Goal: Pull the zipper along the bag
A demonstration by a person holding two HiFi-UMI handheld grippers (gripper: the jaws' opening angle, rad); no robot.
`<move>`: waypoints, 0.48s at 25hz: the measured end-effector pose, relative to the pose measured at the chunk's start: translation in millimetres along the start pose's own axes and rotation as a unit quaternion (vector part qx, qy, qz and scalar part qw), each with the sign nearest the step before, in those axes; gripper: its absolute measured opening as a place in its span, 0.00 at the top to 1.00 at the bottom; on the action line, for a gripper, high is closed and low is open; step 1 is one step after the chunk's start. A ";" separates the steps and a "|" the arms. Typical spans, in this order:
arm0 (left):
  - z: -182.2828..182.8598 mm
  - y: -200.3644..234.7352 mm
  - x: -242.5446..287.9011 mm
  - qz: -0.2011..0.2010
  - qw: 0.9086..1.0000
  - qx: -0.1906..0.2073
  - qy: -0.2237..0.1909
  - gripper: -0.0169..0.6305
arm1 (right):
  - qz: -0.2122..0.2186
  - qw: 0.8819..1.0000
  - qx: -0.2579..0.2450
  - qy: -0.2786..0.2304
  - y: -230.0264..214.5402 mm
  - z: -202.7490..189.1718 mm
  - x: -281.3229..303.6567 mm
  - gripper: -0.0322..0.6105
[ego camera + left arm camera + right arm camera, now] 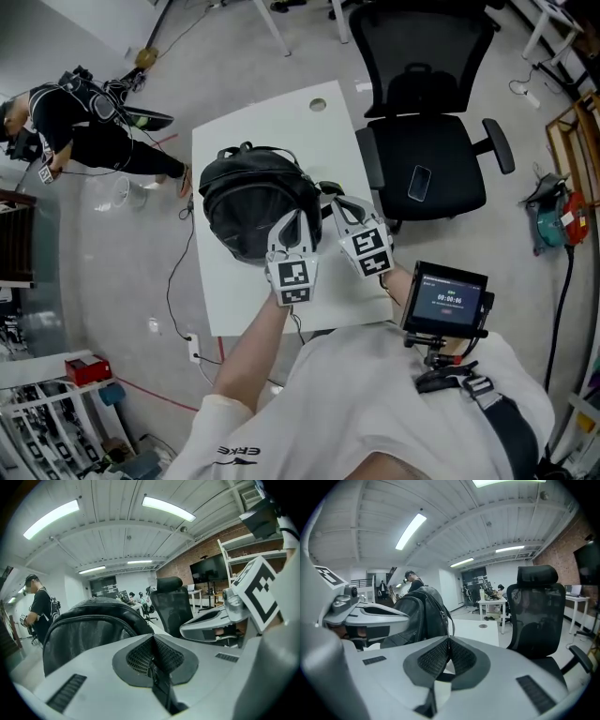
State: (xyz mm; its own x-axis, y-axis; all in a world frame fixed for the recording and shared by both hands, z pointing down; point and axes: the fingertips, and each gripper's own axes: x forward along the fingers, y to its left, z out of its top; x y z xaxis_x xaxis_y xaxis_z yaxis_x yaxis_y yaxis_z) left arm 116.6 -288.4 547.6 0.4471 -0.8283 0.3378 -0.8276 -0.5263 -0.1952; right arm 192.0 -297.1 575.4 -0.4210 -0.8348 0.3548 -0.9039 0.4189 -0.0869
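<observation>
Resting on table (pixel 272 127), bag (pixel 258 202) appears whole only overhead.

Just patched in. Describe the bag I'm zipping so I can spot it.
Find the white table in the middle of the head view, left of the black office chair. On it lies the black backpack, the left tongs and right tongs at its near edge. It is the one rounded dark bulk against the white top, carry loop at its far end.
</observation>
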 end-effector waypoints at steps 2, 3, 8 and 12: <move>-3.1 4.8 5.7 -0.001 1.000 -0.004 0.002 0.97 | -0.001 1.000 -0.004 0.003 -5.1 2.0 17.0 0.94; -5.0 9.7 9.9 -0.002 1.000 -0.007 0.003 0.97 | -0.003 1.000 -0.006 0.005 -7.1 2.7 28.0 0.94; -12.7 18.5 14.6 -0.007 1.000 -0.020 0.012 0.97 | 0.008 0.999 -0.024 0.022 -3.9 0.9 53.2 0.94; -21.2 23.3 22.8 -0.009 0.999 -0.028 0.021 0.97 | 0.028 0.998 -0.045 0.041 -1.2 -7.5 73.0 0.94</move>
State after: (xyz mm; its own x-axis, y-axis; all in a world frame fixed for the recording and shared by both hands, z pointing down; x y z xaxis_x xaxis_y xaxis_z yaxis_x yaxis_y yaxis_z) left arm 100.3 -315.5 570.3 0.4476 -0.8096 0.3796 -0.8384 -0.5276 -0.1368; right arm 162.9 -355.8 608.4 -0.4605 -0.7785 0.4265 -0.8666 0.4983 -0.0260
